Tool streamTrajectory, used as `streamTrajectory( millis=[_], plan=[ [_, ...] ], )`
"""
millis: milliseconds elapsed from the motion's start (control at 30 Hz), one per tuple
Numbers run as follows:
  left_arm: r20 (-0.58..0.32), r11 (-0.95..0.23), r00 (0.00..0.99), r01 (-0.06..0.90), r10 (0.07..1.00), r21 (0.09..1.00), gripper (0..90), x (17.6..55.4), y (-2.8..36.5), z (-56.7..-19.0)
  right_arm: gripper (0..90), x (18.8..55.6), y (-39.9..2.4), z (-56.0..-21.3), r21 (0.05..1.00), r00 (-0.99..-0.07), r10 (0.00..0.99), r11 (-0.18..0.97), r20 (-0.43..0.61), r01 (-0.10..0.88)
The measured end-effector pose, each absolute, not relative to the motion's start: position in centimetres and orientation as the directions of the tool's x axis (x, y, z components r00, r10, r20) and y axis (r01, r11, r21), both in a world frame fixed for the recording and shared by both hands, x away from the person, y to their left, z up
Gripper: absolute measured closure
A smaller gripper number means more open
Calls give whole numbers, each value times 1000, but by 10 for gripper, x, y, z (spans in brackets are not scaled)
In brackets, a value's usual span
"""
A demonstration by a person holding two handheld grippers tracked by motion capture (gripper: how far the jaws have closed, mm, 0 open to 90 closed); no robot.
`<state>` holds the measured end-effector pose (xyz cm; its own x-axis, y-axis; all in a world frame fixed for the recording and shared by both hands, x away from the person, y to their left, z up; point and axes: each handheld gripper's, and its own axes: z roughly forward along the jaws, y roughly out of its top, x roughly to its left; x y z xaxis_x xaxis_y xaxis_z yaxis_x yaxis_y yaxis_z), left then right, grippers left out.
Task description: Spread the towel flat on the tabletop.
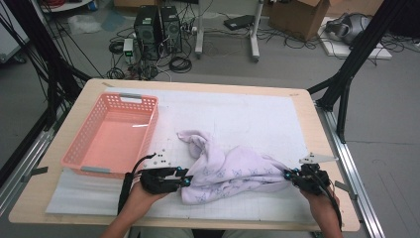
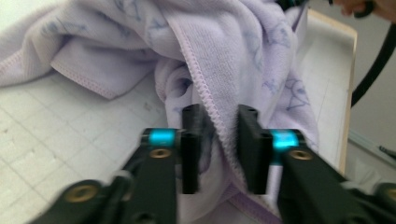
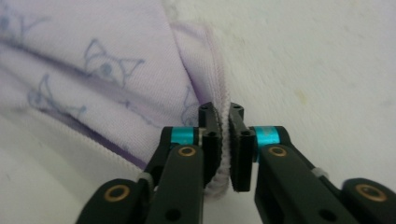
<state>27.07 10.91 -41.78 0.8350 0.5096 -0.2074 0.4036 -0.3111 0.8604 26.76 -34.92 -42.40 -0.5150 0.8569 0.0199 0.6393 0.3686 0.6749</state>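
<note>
Gripping from the bottom edge of the high view, two hands: left gripper [image 1: 187, 177] lying against the near-left fold of a lilac towel [image 1: 233, 171], right gripper [image 1: 289, 174] pulling at its right corner. Lying crumpled on the white mat [image 1: 247, 116] toward the near edge of the table [image 1: 89, 89], stretching in a band between the two grippers, with one corner trailing up and away toward the middle of the mat. Showing a faint print of small cat-like faces in blue-grey. Sitting well to the left of the cloth, a pink slotted basket [image 1: 79, 148].

Rising from the bottom of the left gripper view, black jaws standing apart around a stitched hem of the towel [image 2: 233, 56], cloth running between the pads with a gap showing on the left side; not clamping, having just been opening. Bunching in thick soft folds above, terry pile and purple edge stitching showing plainly.

Pinching hard in the right gripper view, right gripper [image 3: 223, 140] closing tight on the hemmed corner of the towel [image 3: 116, 70], white-lilac edge squeezing between the pads. Spreading flat to the left over the mat [image 3: 327, 60], printed faces showing clearly.
</note>
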Motion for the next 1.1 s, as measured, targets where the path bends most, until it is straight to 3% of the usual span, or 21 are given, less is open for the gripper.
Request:
streamTrajectory(
  millis=[100, 200, 400, 533, 600, 633, 667, 700, 800, 833, 1000, 1100],
  plan=[
    [-217, -270, 823, 403, 525, 875, 448, 280, 105, -408, 599, 263, -351, -415, 725, -500, 864, 311, 53, 615],
    [-223, -273, 817, 415, 532, 868, 397, 296, 95, -405, 478, 271, -340, -403, 786, -512, 856, 269, 69, 556],
    [-257, -258, 772, 475, 582, 842, 392, 325, 73, -419, 424, 320, -277, -413, 772, -636, 770, 377, 46, 512],
    [-273, -265, 767, 496, 581, 827, 393, 330, 65, -427, 422, 340, -249, -432, 715, -698, 713, 452, 71, 534],
    [-271, -289, 778, 496, 566, 819, 404, 328, 61, -429, 481, 343, -241, -441, 681, -717, 696, 505, 42, 530],
    [-263, -308, 791, 487, 552, 817, 433, 327, 59, -430, 597, 341, -241, -440, 683, -726, 688, 524, 13, 509],
    [-252, -325, 810, 468, 529, 822, 503, 324, 58, -430, 806, 339, -244, -438, 675, -734, 679, 530, 25, 513],
    [-246, -330, 817, 459, 521, 825, 590, 322, 57, -430, 864, 335, -249, -435, 660, -726, 687, 538, 17, 525],
    [-222, -347, 839, 427, 497, 835, 764, 314, 56, -427, 878, 322, -272, -433, 652, -692, 722, 518, 13, 554],
    [-221, -350, 842, 424, 493, 835, 775, 313, 57, -426, 880, 316, -282, -433, 656, -679, 734, 505, 16, 561],
    [-245, -346, 851, 430, 465, 834, 746, 307, 60, -424, 883, 282, -321, -428, 661, -633, 774, 471, 7, 584],
    [-240, -337, 859, 414, 452, 846, 637, 305, 62, -422, 885, 257, -338, -423, 646, -598, 801, 472, -30, 600]
  ],
)
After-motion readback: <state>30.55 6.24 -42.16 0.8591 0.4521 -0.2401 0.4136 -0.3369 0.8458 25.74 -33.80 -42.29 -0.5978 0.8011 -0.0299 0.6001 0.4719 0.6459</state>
